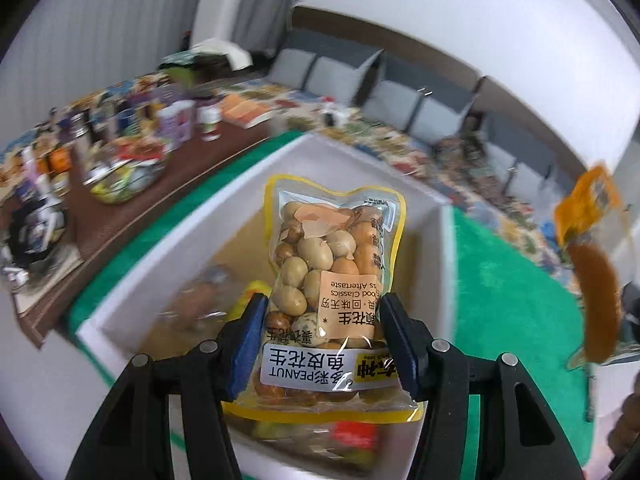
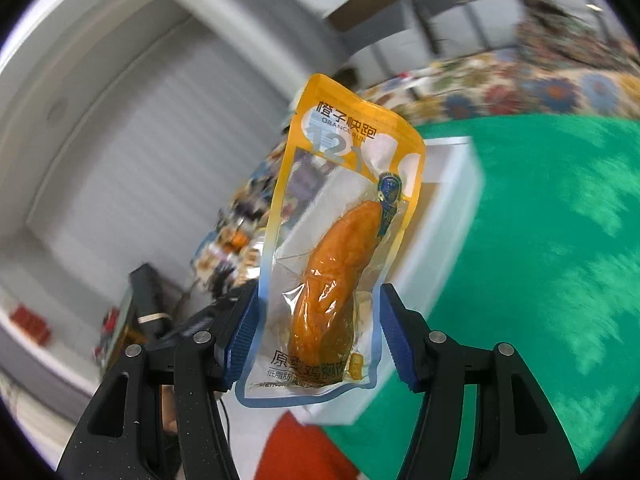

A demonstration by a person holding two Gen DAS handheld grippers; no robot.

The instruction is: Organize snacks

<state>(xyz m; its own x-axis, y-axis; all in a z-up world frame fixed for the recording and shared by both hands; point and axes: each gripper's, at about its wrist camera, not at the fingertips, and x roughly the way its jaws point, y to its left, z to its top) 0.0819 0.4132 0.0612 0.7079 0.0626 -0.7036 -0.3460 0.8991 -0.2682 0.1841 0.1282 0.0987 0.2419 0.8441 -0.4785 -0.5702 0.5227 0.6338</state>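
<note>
Left gripper (image 1: 322, 344): closed across the width of the peanut packet (image 1: 334, 280); both blue pads press on its sides.
Right gripper (image 2: 316, 334): holds the orange chicken pouch (image 2: 340, 236). The left pad is against the pouch edge; the right pad looks just clear of it, so the grip reads as loose.
Key relation: in the left wrist view the white box (image 1: 224, 184) lies directly ahead of and below the peanut packet, so the left hand is judged the nearer to the box.
Long axis, peanut packet: runs away from the jaws, toward the far wall of the box.
Long axis, chicken pouch: runs away from the jaws, leaning slightly right at the top. The pouch is in the air at the right edge of the left wrist view (image 1: 590, 240).
Box contents: other packets lie in the near part, blurred and not identifiable.
Surface: green mat (image 2: 560, 240) under the box, on a table with a floral cloth (image 2: 540, 88).
Room: grey chairs (image 1: 404, 100) along the far side; a brown side surface (image 1: 132, 200) at left, crowded with jars and snacks.
Risk: the pouch may slip from the right gripper.
</note>
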